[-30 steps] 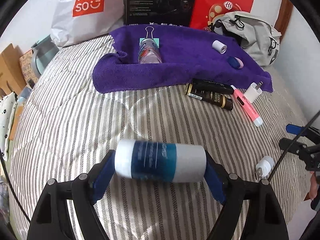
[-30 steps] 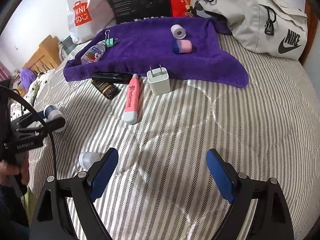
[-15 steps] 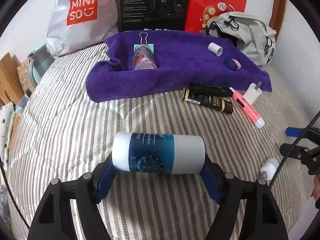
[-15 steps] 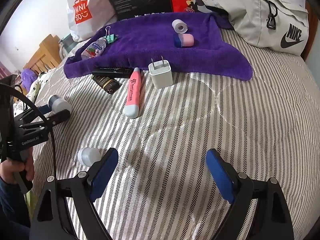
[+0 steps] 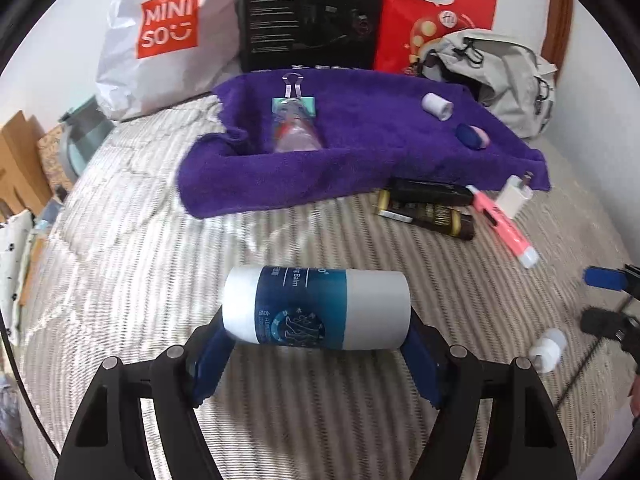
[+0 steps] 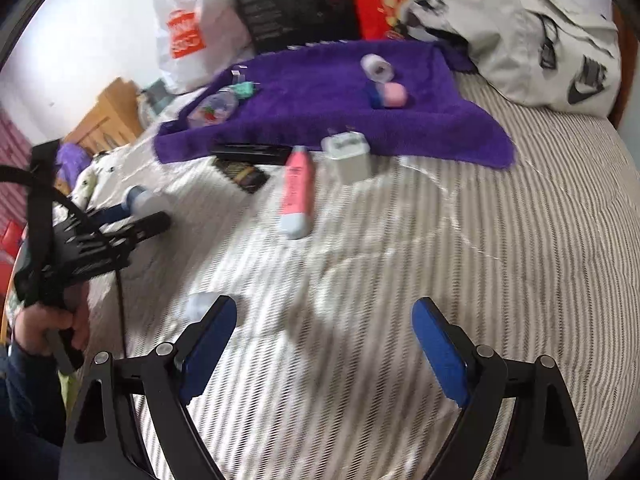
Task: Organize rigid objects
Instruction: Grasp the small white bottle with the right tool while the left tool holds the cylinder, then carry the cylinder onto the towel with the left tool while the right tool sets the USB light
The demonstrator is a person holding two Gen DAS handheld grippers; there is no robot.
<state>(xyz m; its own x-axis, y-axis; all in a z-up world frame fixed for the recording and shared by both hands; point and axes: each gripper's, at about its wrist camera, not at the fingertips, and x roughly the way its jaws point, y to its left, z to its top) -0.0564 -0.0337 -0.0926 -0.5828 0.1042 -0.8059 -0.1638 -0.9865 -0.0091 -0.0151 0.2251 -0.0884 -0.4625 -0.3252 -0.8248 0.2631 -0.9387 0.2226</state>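
Left gripper clamped on white-and-blue cylindrical balm tube, above striped bedspread. Right gripper wide, empty. Four small items parked on purple towel at 12 o'clock; roughly five left off it, including pink highlighter, white charger plug.

A bedroom in a home.
Ahead of the grippers: a striped quilt, shopping bag and backpack.
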